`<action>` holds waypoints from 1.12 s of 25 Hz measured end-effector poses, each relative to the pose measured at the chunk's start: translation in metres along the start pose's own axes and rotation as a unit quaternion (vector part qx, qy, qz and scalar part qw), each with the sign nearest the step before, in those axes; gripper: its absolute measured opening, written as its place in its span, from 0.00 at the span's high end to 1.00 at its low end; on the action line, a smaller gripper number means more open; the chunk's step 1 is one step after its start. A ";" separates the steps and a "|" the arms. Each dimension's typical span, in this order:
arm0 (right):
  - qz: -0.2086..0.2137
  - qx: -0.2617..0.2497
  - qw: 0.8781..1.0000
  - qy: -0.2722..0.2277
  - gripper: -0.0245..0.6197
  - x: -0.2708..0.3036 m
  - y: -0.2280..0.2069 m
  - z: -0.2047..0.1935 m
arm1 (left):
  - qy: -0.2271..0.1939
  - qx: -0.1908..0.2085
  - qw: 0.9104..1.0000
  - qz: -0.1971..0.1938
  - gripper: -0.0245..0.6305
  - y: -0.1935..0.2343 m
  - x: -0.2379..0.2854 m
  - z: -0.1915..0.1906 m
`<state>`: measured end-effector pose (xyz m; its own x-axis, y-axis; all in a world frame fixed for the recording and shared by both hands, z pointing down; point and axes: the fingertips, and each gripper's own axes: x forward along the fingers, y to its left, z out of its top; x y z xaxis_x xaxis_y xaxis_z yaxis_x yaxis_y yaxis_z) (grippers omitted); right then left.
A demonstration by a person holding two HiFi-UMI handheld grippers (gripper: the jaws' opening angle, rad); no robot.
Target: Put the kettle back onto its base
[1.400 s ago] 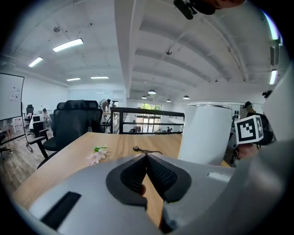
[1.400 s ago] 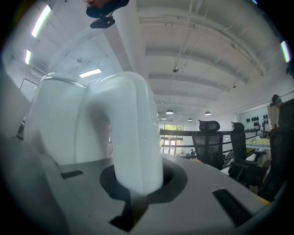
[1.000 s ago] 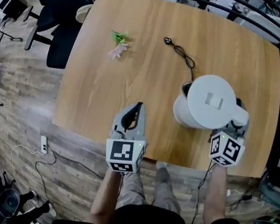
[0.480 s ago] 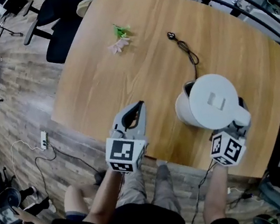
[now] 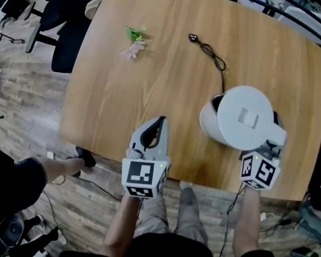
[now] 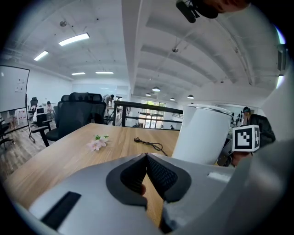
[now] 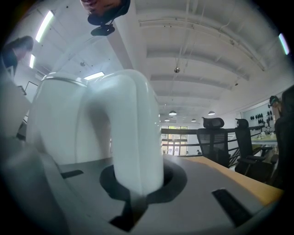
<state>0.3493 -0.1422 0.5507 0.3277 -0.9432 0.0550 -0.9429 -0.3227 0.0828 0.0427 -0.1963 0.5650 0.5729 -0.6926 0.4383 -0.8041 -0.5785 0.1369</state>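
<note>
Table (image 5: 113,102): light brown wood.
Flower (image 5: 134,48): pink with green leaves, lying on the table near the far edge.
Chair (image 5: 72,29): black, just past the table's far corner.
Floor (image 5: 21,106): wood planks.

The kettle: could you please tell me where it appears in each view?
Head view: kettle lower right of centre.
Left gripper view: kettle right of centre.
Right gripper view: kettle left, its handle centre.
Shared landmark: the wooden table.

Office w/ swivel chairs (image 6: 78,114), whiteboard (image 6: 14,89)
</note>
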 end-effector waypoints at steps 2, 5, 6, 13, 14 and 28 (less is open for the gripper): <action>0.001 -0.002 1.000 -0.005 0.94 -0.001 0.000 0.000 | 0.001 0.000 1.000 0.000 0.96 -0.001 0.000 -0.001; 0.003 -0.006 1.000 -0.010 0.94 -0.003 0.001 -0.001 | 0.003 0.000 1.000 0.001 0.96 -0.002 0.000 -0.006; 0.004 -0.007 1.000 -0.012 0.94 -0.002 0.001 -0.001 | 0.003 0.000 1.000 0.002 0.96 -0.003 0.001 -0.008; 0.002 -0.008 1.000 -0.009 0.94 -0.003 0.002 -0.001 | 0.005 0.000 1.000 0.000 0.96 -0.006 -0.001 -0.009; 0.001 -0.009 1.000 -0.009 0.94 -0.004 0.002 0.000 | 0.005 0.000 1.000 0.000 0.96 -0.006 -0.001 -0.009; -0.040 -0.004 0.999 -0.004 0.83 -0.009 -0.007 0.000 | 0.009 0.002 1.000 0.000 0.96 -0.001 -0.002 -0.010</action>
<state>0.3532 -0.1311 0.5493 0.4008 -0.9153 0.0393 -0.9134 -0.3959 0.0952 0.0403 -0.1896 0.5731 0.5702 -0.6851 0.4534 -0.8035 -0.5800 0.1341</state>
